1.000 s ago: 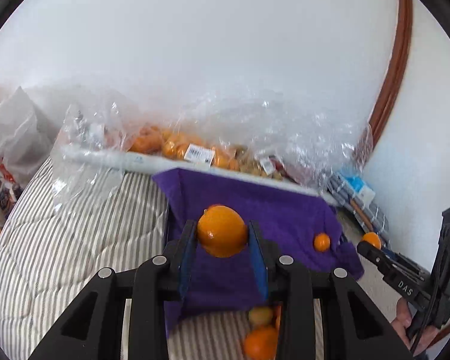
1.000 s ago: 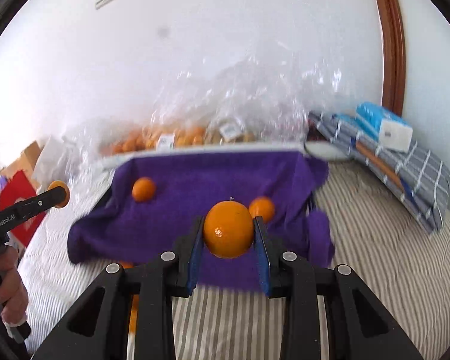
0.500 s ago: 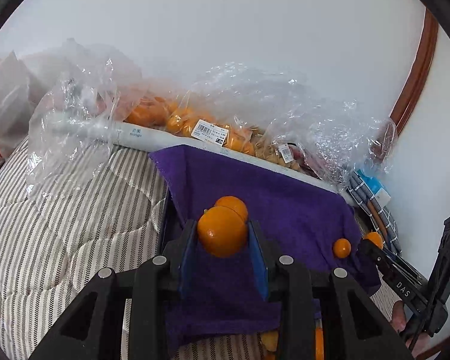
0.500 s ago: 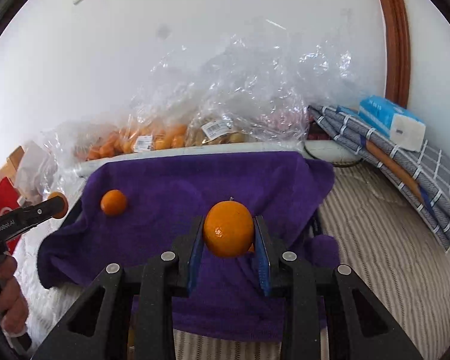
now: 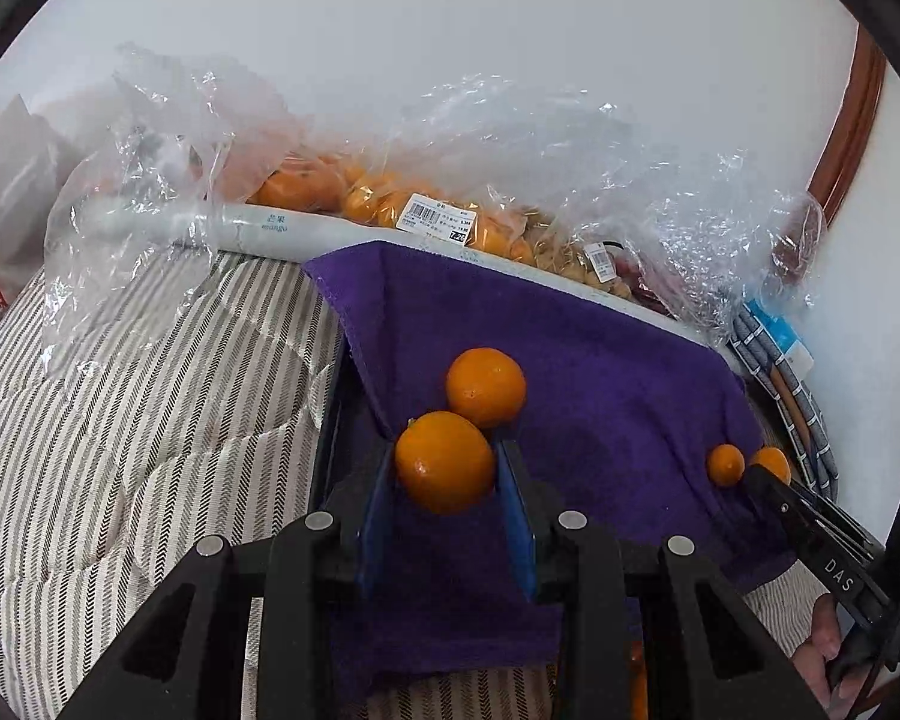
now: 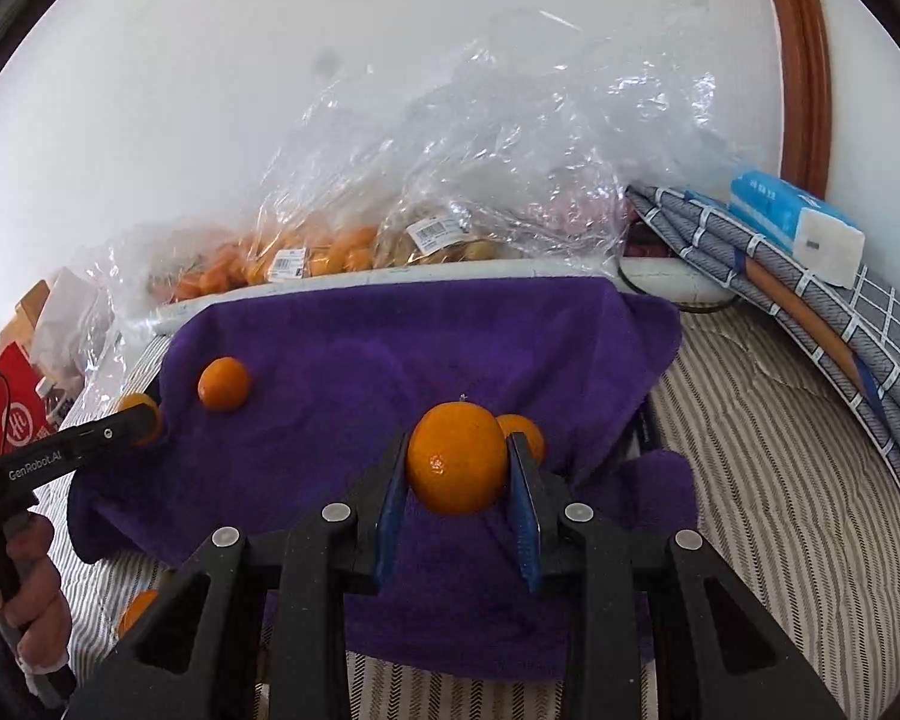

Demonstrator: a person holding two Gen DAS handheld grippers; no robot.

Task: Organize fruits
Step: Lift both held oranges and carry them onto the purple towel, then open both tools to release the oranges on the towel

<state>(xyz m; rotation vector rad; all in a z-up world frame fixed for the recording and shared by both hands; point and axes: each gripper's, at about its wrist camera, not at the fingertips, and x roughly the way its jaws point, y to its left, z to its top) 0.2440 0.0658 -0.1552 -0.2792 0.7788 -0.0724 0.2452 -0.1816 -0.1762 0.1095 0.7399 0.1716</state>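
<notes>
My left gripper is shut on an orange and holds it over the left part of a purple towel. An orange lies on the towel just beyond it, and a small orange lies at the towel's right. My right gripper is shut on an orange over the towel's right part. An orange lies behind it and another orange lies at the left. The left gripper also shows in the right wrist view.
Clear plastic bags of oranges and other fruit lie along the wall behind the towel. A folded checked cloth with a tissue pack is at right. The striped bedding surrounds the towel. Loose oranges lie below the towel's front edge.
Both grippers moved forward over the purple towel with their oranges still held. The towel and the oranges on it now appear closer and larger.
</notes>
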